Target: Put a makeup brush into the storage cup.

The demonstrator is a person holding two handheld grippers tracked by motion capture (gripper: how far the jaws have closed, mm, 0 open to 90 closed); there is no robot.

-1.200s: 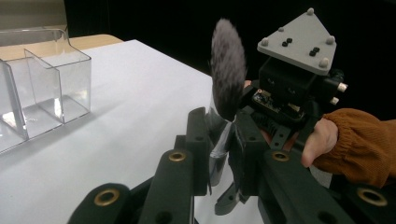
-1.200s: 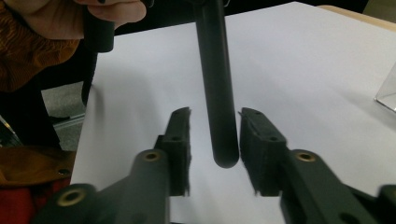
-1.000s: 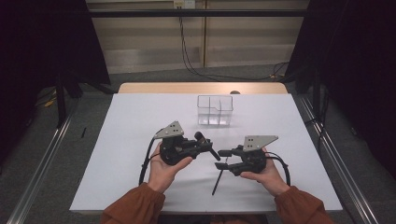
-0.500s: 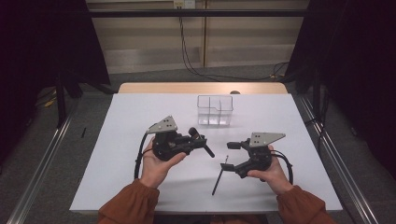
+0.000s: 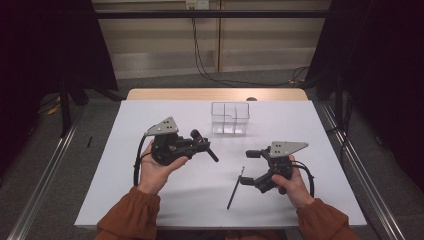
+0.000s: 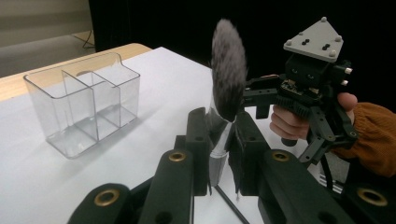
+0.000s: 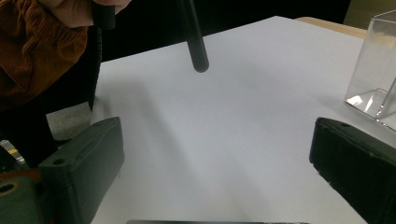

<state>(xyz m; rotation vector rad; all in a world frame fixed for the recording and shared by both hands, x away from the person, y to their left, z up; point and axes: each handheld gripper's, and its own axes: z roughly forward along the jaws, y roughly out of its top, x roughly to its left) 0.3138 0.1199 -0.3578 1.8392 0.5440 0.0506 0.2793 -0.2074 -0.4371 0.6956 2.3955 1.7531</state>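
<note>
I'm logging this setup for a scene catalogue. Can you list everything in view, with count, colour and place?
brush: one, black handle, grey-tipped bristles, clamped in the left gripper, lifted off the table
thin stick: one, dark, lying on the cloth near the right gripper; what it is cannot be told
organiser: one, clear plastic, divided compartments, far middle of the cloth
cloth: one, white, covering the table
table: one, light wood, edge showing at the far side
left gripper: one, black, shut on the brush
right gripper: one, black, jaws just opened wide, nothing between them
sleeves: two, rust orange, at the near edge
</note>
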